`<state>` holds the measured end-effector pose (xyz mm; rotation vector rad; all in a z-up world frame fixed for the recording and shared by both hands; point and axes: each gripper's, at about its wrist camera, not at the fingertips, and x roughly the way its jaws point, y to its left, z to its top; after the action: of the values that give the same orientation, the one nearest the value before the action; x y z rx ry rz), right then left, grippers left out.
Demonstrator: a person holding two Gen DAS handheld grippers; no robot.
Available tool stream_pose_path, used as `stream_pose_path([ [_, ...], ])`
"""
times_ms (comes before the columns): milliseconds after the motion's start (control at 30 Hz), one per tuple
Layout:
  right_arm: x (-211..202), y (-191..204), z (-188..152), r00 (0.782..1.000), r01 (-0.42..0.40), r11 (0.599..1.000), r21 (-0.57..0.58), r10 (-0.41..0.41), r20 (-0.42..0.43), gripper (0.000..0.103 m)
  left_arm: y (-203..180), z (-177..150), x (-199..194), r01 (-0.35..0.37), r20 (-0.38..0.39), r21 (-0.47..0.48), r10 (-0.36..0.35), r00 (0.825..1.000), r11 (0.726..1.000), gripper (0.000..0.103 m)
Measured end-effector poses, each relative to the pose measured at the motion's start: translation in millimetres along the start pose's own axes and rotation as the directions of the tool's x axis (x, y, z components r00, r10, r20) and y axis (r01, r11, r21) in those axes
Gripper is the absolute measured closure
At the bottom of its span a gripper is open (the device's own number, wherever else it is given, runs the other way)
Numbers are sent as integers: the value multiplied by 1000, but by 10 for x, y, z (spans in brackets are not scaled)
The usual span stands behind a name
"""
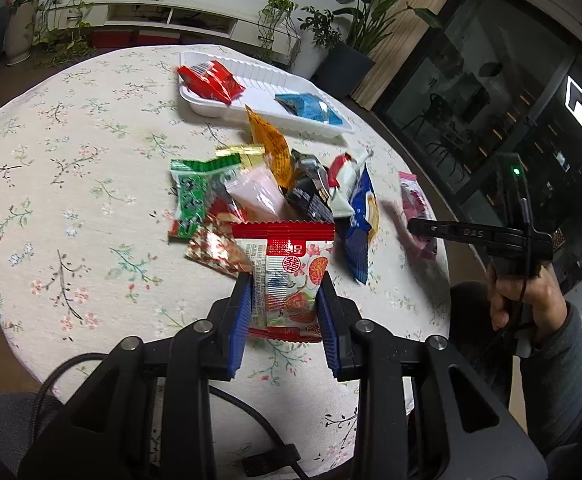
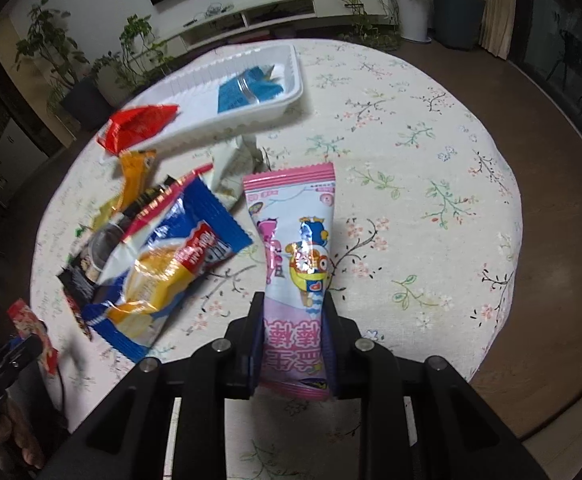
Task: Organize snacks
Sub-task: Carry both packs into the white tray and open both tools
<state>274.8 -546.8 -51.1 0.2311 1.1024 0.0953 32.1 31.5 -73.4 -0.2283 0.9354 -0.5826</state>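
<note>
Your left gripper [image 1: 285, 292] is clamped on a red and white packet [image 1: 287, 276] low in the middle of the left wrist view, its blue pads pressing both long edges; the packet carries a round red seal-like mark and fruit pictures, and its small print is too fine to read. Your right gripper [image 2: 293, 336] is clamped on a pink packet [image 2: 295, 256] at the centre of the right wrist view, printed with cartoon characters and large pink Chinese characters near the jaws that you see upside down. Only the left view shows writing on the right gripper itself, the letters "DAS" on its black finger at the right edge, with your hand [image 1: 523, 296] below it. Left of the pink packet lies a blue and yellow packet [image 2: 171, 268] with white lettering on a red band, blurred beyond reading. Above the red and white packet the left view shows the heap: a green packet [image 1: 195, 196], an orange packet [image 1: 273, 144], a black packet [image 1: 311, 192]. The white tray [image 1: 259, 76] sits at the upper middle there, holding a red packet [image 1: 211, 80] at its left end and a light blue packet [image 1: 309, 106] at its right. The right view shows the tray toward the upper left, with the red packet hanging over its near end. Everything rests on a flowered tablecloth [image 1: 71, 200].
</note>
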Motion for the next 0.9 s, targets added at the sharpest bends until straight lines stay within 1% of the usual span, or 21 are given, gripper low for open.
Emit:
stream_pose_path([
  [133,-145,-132,88,998,-59,997,50,57,40,77,122,131,-101,2,26,-32,-2,1000,999,74],
  [300,-299,-401,270,993,-60,992,109,49,105,76,286,413,-209,-6,67,-60,10,998,998,74],
  [433,-447,-583,531,985,-52,988,145,26,172,76,352,807,-259,-51,96,-38,55,994,998,74],
  [533,-547,-598,809,973,-58,987,148,23,228,76,293,1218,-211,-87,110,9,85,990,996,74],
  [633,-566,-450,1131,960,-103,988,112,69,270,76,235,1629,-61,-99,100,47,94,991,994,74],
  [733,-486,-122,1454,954,-130,991,21,119,274,76,131,2051,205,-106,71,84,100,992,991,74],
  [833,-297,219,1727,955,-157,986,-56,166,247,76,49,2421,545,-106,21,101,104,994,989,74],
  [900,-89,442,1888,962,-157,982,-100,175,209,76,34,2596,797,-117,-20,105,119,993,988,74],
])
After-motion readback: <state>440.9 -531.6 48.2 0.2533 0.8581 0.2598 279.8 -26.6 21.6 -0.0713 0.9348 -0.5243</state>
